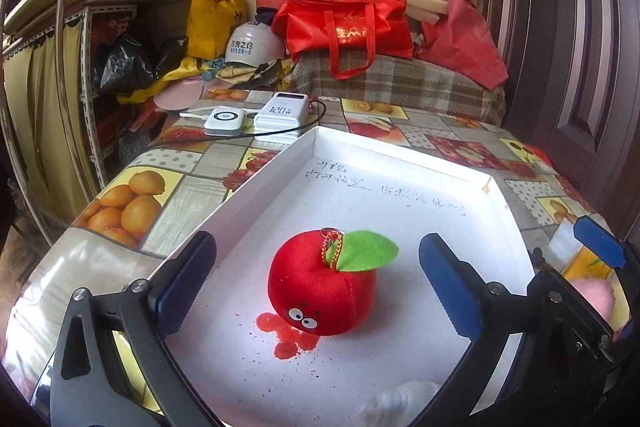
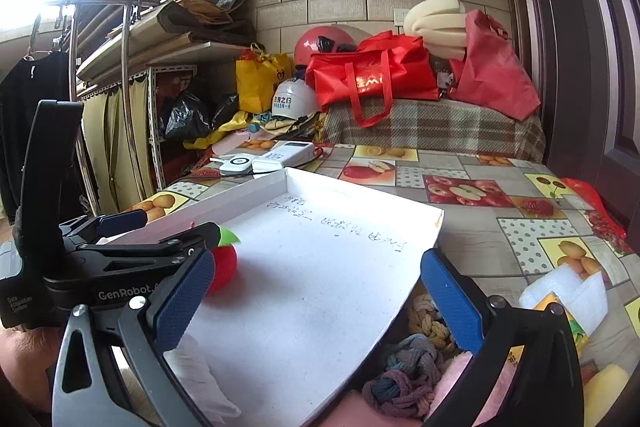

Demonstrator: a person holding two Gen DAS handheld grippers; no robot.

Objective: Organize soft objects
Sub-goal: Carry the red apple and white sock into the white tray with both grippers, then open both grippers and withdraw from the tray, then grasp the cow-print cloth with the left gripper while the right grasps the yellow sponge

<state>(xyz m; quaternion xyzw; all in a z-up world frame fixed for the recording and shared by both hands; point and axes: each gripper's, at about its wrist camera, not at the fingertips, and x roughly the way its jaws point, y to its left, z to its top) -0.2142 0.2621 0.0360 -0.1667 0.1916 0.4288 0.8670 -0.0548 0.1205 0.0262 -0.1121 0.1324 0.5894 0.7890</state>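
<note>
A red plush apple (image 1: pixel 322 289) with a green leaf sits upright in a shallow white box lid (image 1: pixel 400 163), over a red stain. My left gripper (image 1: pixel 318 283) is open, its blue pads on either side of the apple without touching it. In the right wrist view the apple (image 2: pixel 224 265) shows partly behind the left gripper (image 2: pixel 132 239). My right gripper (image 2: pixel 316 293) is open and empty over the lid's (image 2: pixel 360 195) near right edge. Knotted rope toys (image 2: pixel 404 367) and a pink soft item (image 2: pixel 460 379) lie just right of the lid. A white soft piece (image 2: pixel 200 379) lies at the lid's near edge.
The table (image 1: pixel 160 195) has a fruit-print cloth. White power banks (image 1: pixel 276 115) with cables lie beyond the lid. Red bags (image 1: pixel 348 23), helmets and foam pile up behind. White foam wrap (image 2: pixel 568 291) and a yellow item lie at right. A shelf rack stands at left.
</note>
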